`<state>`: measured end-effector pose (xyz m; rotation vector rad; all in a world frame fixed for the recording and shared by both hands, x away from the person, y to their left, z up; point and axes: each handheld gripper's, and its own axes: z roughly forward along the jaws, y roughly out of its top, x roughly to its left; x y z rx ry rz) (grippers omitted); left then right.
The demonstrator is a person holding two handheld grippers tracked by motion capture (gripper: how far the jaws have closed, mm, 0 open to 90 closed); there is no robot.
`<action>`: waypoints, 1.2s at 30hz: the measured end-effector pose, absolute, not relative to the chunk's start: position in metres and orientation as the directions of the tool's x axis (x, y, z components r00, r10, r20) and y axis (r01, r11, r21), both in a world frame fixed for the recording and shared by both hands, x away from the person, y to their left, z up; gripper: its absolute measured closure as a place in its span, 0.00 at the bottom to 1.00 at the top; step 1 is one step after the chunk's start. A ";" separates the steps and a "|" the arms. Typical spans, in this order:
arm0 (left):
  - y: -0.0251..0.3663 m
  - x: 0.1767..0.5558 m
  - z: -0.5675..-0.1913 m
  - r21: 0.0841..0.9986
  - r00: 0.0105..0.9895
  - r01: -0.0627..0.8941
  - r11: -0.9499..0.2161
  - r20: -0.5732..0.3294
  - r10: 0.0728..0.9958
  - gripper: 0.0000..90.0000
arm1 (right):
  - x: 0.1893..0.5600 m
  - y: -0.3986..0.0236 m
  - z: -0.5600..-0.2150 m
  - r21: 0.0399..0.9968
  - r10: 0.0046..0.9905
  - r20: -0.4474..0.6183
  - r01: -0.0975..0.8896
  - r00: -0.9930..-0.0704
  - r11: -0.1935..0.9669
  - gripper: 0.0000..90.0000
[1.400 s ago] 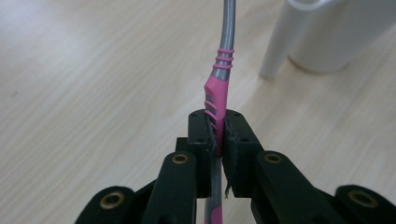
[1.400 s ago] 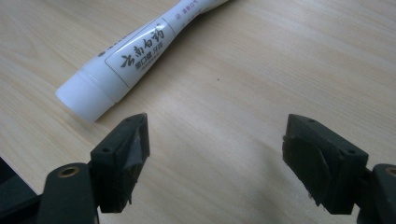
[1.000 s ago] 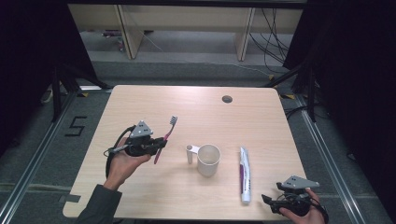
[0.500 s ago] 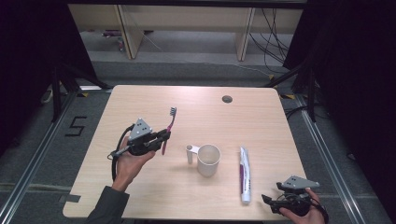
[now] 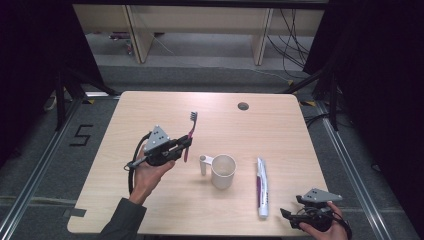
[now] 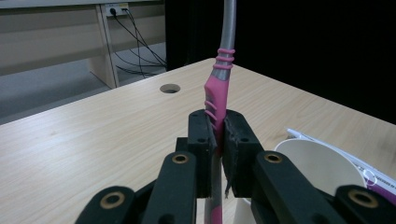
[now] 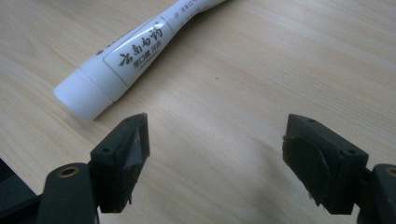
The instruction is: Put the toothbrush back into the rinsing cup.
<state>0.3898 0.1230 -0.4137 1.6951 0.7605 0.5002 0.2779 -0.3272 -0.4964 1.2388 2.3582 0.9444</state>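
While right tongs [image 5: 286, 214] gape, left tongs [image 5: 187, 143] pinch a slim pink-and-grey toothbrush [image 5: 190, 131] above pale woodgrain

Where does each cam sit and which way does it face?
High view: above the near table edge, looking forward and down; forearm, both hands, left tongs and right tongs show.
Left gripper view: on the left tongs, looking along shut jaws across the table to its cable hole.
Right gripper view: on the right tongs, looking down past open jaws at bare tabletop.
Shared: toothbrush and mug in high and left; toothpaste tube in high and right.
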 end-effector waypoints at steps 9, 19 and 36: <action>0.112 0.390 -0.403 0.978 0.716 0.191 -0.089 -0.076 0.694 0.91 | 0.276 -0.326 -0.495 0.665 0.829 0.054 0.639 -0.557 0.386 0.26; 0.094 0.395 -0.402 0.979 0.736 0.180 -0.096 -0.069 0.673 0.91 | 0.276 -0.326 -0.496 0.670 0.826 0.045 0.631 -0.562 0.392 0.26; 0.084 0.397 -0.425 0.971 0.747 0.206 -0.123 -0.075 0.661 0.91 | 0.275 -0.324 -0.497 0.661 0.825 0.061 0.642 -0.562 0.389 0.26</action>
